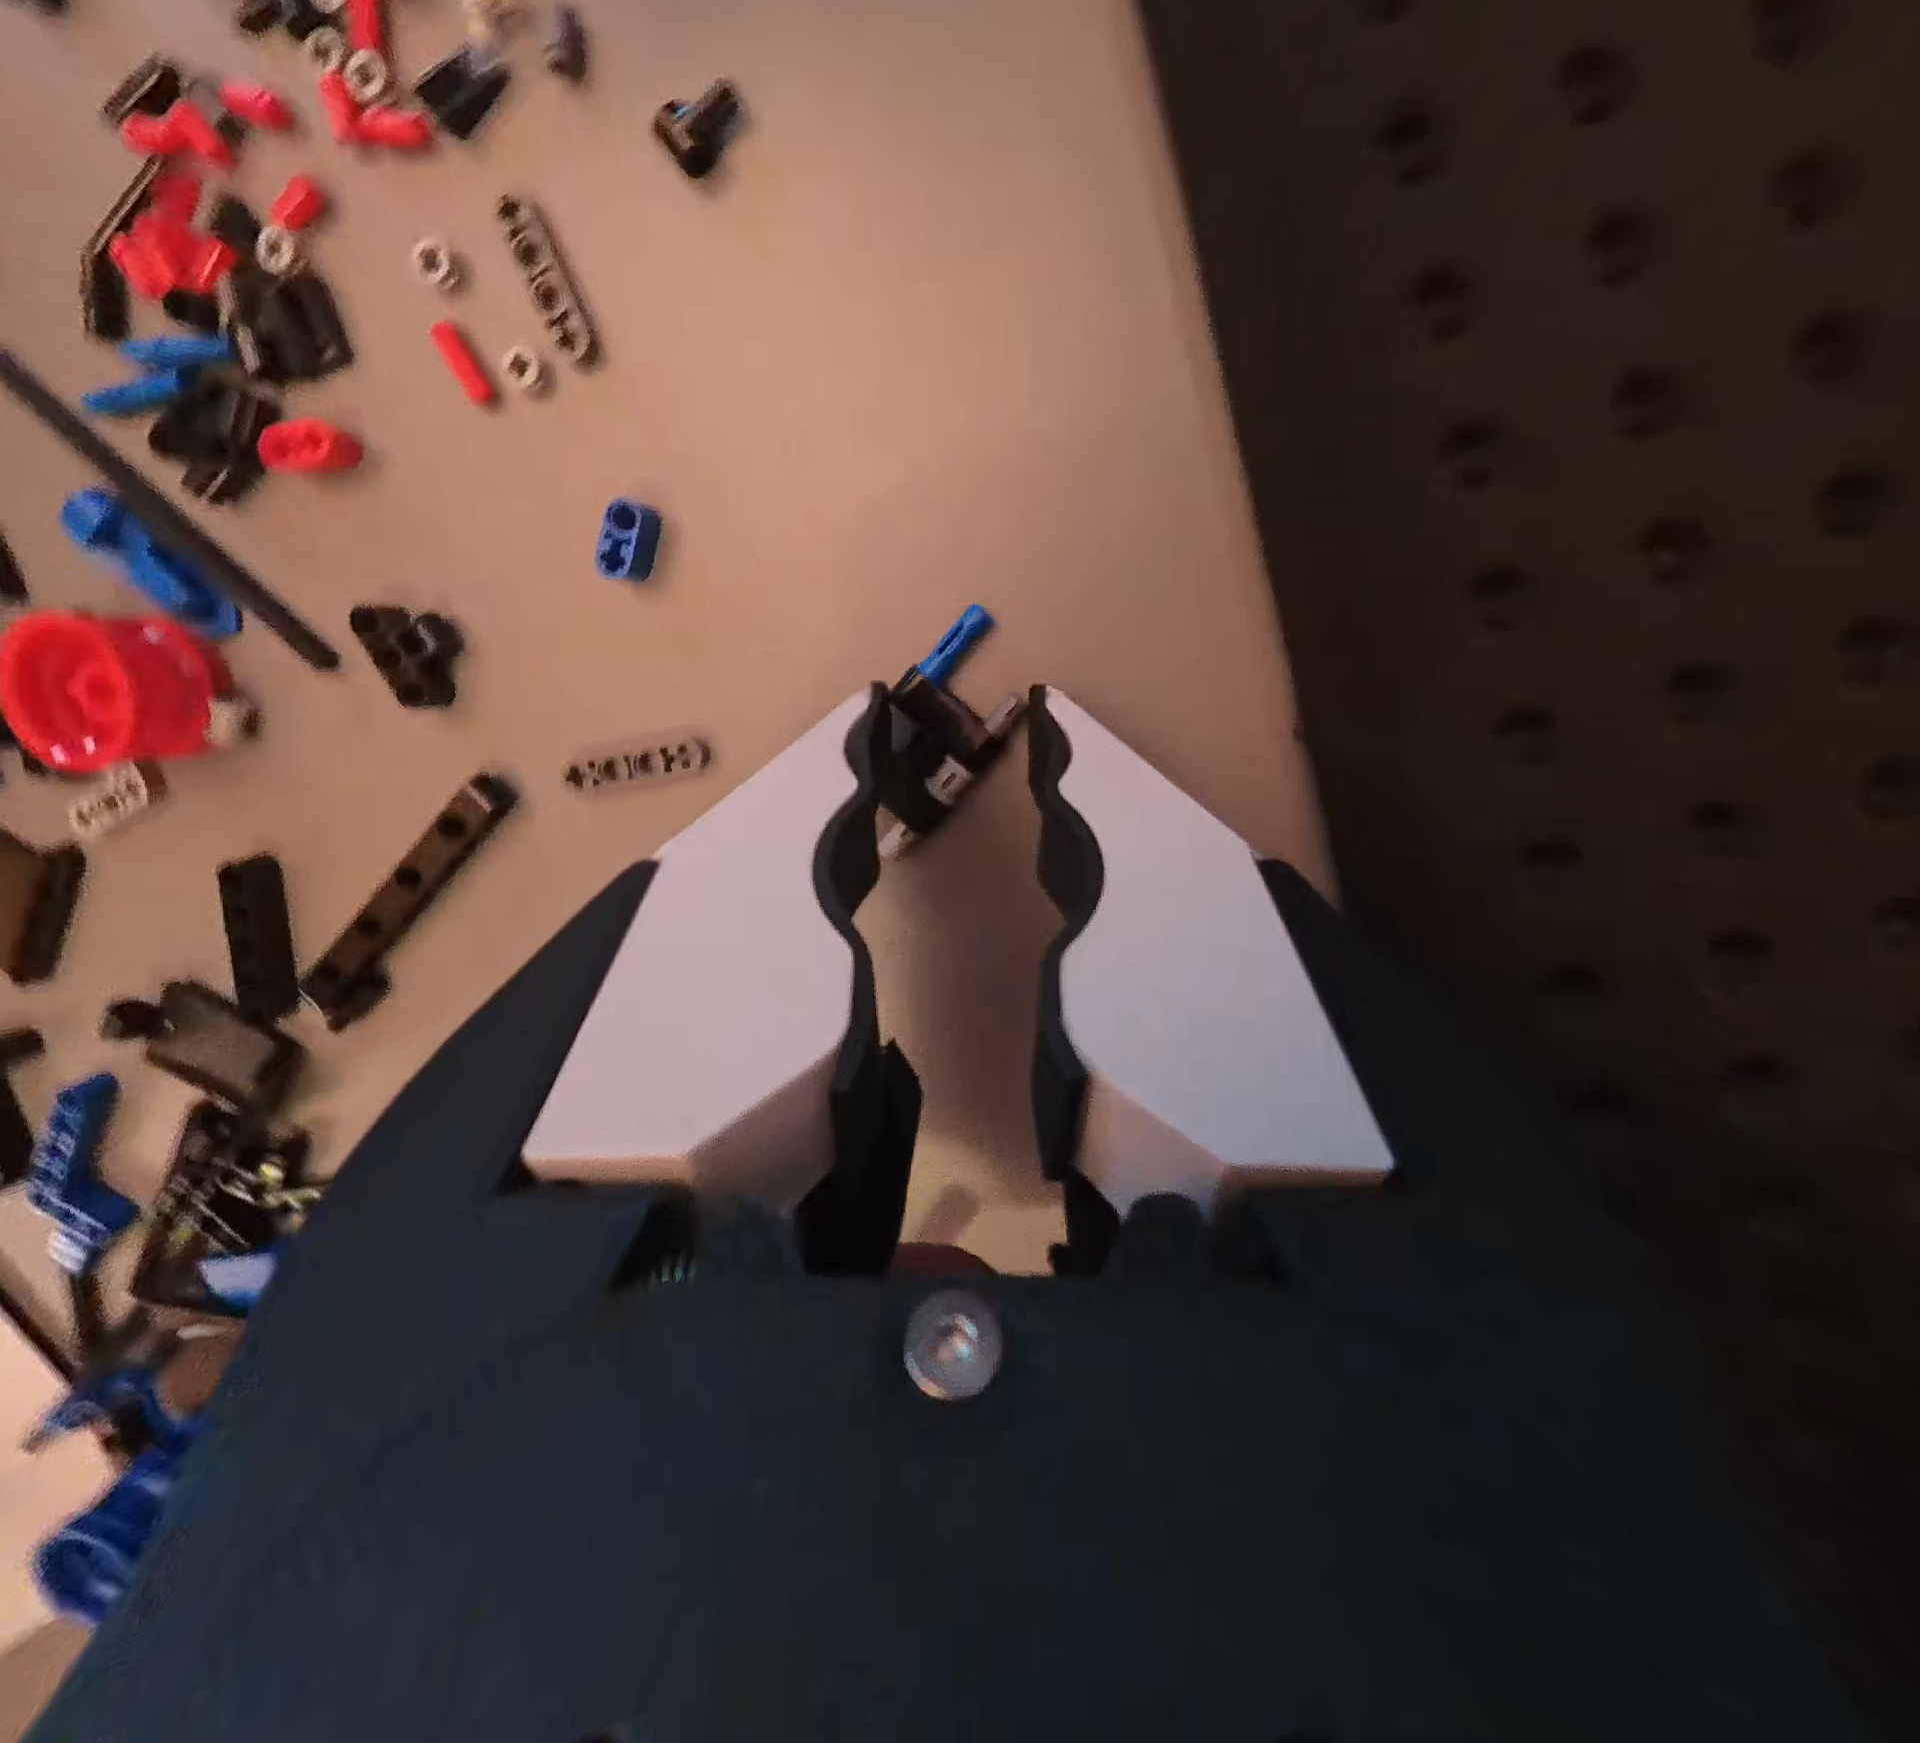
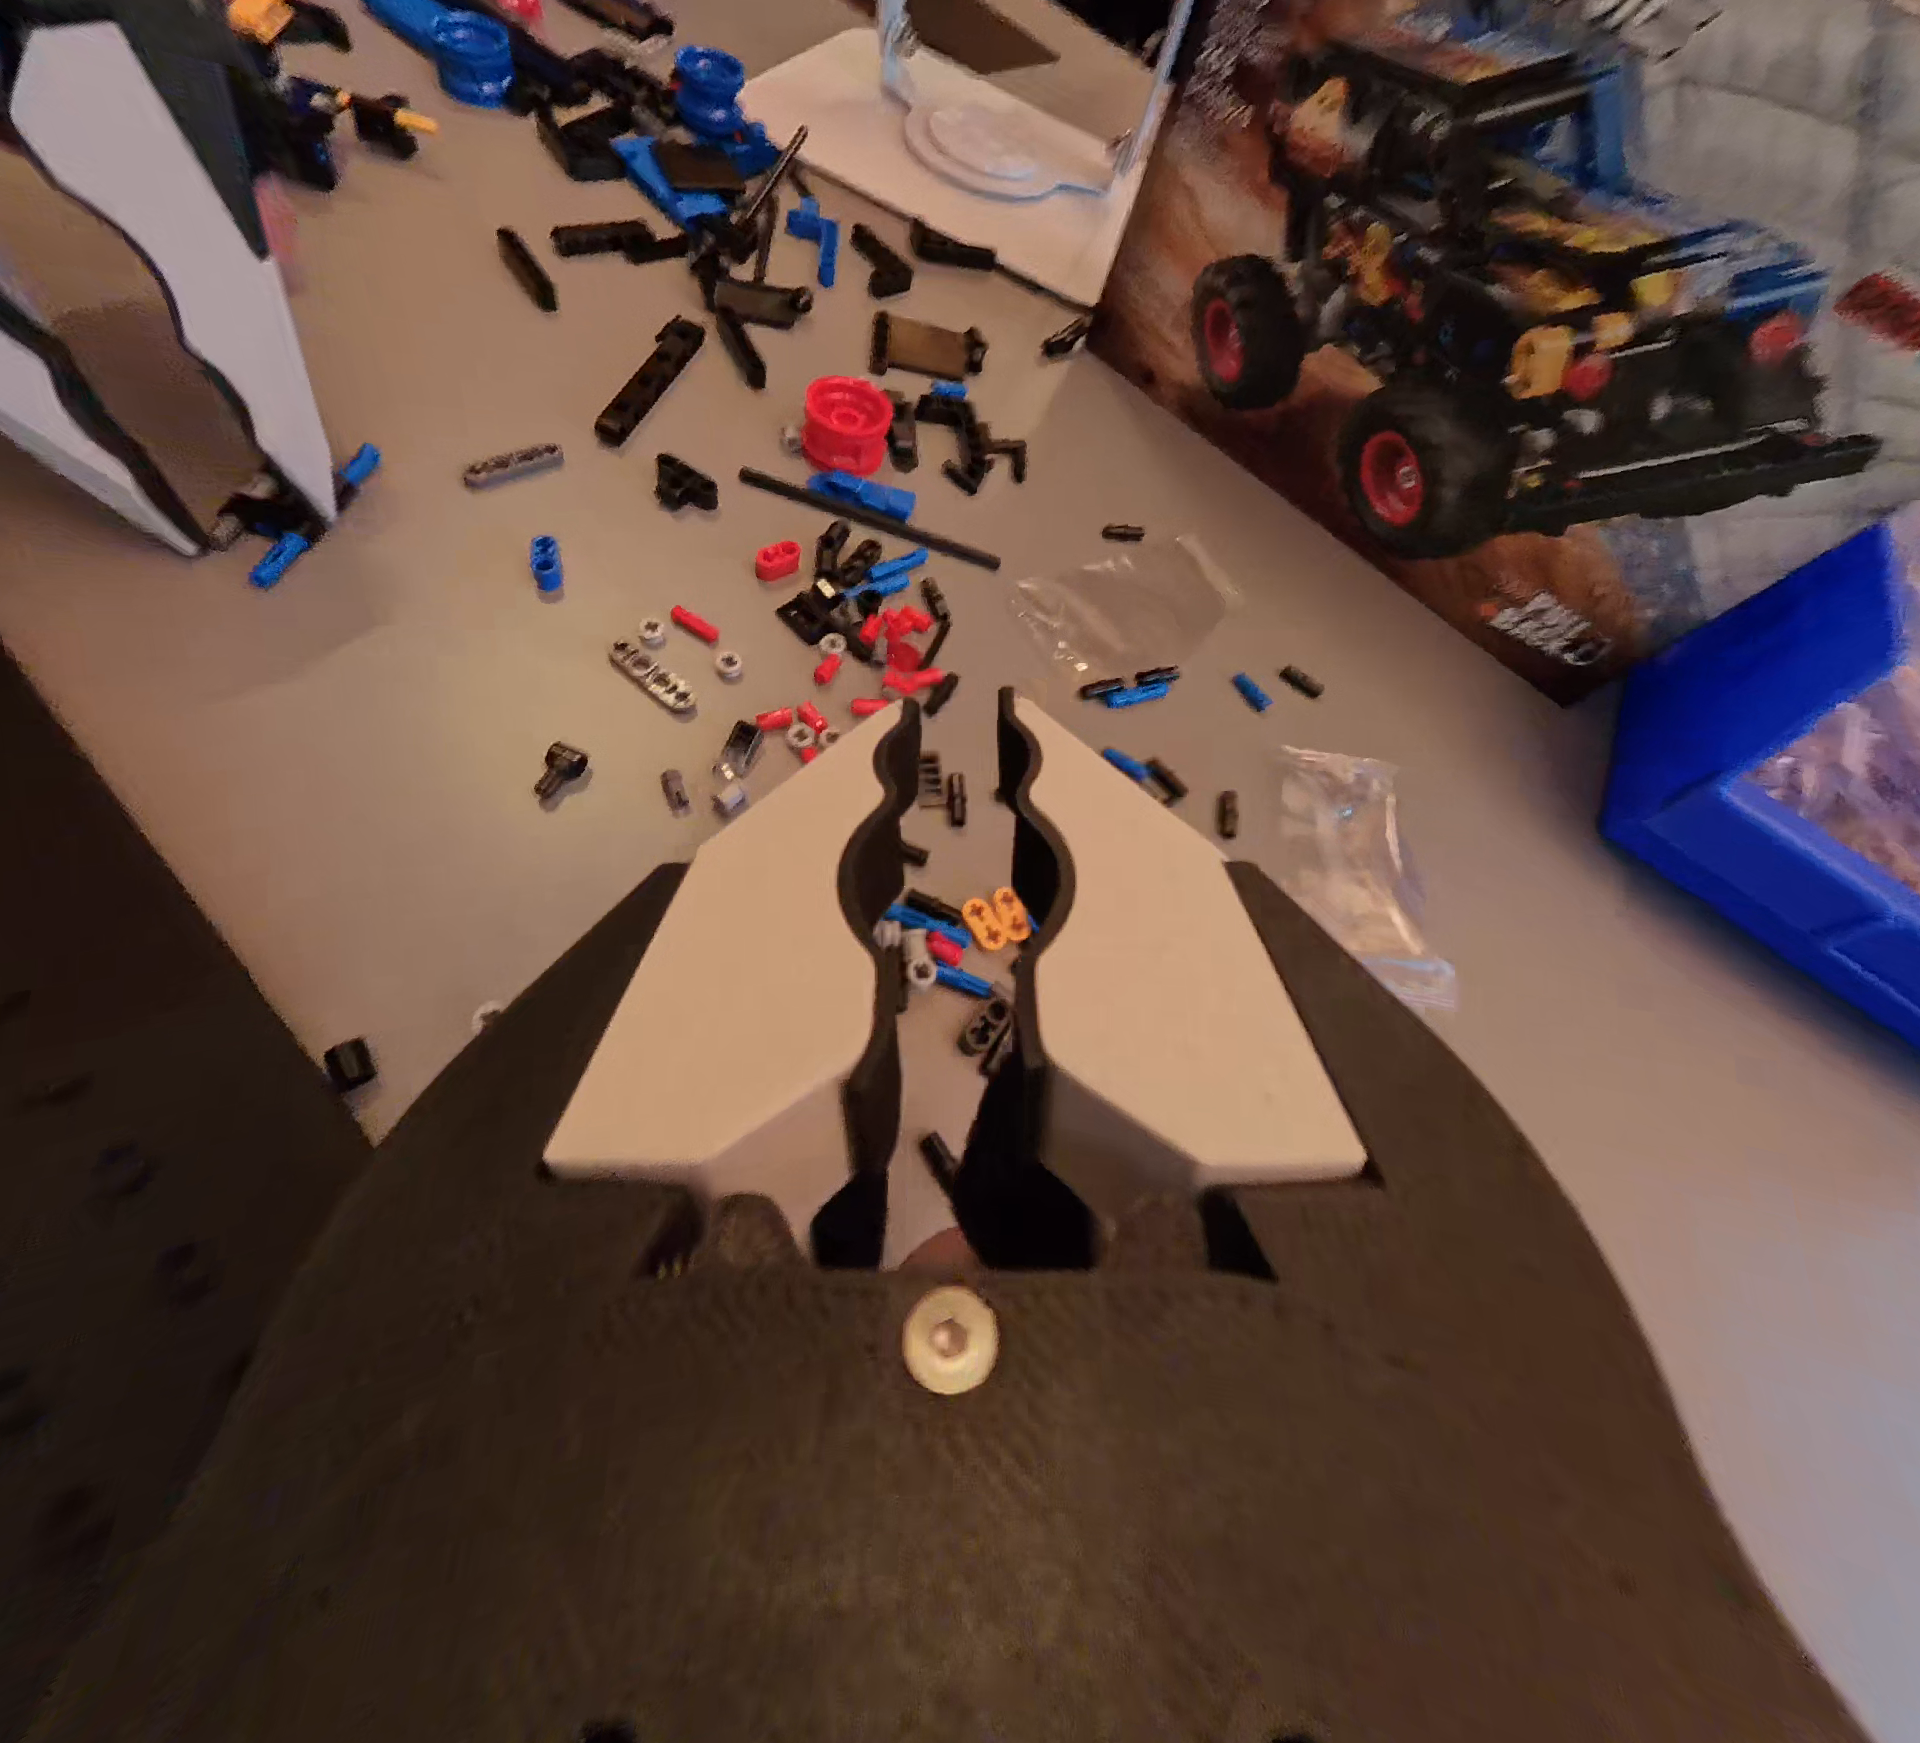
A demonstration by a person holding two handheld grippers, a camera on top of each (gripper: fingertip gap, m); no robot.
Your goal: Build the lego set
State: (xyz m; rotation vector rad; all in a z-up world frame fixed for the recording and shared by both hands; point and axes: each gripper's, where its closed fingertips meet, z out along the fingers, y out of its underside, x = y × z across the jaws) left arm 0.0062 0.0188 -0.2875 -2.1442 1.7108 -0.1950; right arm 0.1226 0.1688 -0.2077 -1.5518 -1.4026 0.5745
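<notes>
- The left gripper (image 1: 951,706), white fingers with wavy black pads, pinches a small black lego assembly (image 1: 930,758) at its tips, just above the middle of the left wrist view; a blue pin (image 1: 958,633) sticks out of the assembly past the fingertips, and grey bits show on its side, though blur hides how they join.
- In the right wrist view the same left gripper (image 2: 275,519) appears at the left edge, low over the grey table (image 2: 416,758), with blue pins poking out on both sides of its tips.
- The right gripper (image 2: 958,706) holds nothing: its tips stand a narrow gap apart, above the table, just below the frame's centre.
- Seen through that gap lie two small orange lego connectors (image 2: 995,916) among blue, red and grey pins.
- Beyond the tips, toward the centre and upper left, loose black, blue and red lego pieces are scattered, with a red wheel hub (image 2: 847,424) near the middle.
- A crumpled clear plastic bag (image 2: 1351,852) lies to the right of the fingers.
- The lego set box (image 2: 1507,259), picturing a black truck, stands in the upper right.
- A blue plastic bin (image 2: 1787,841) sits at the right edge, below the box.
</notes>
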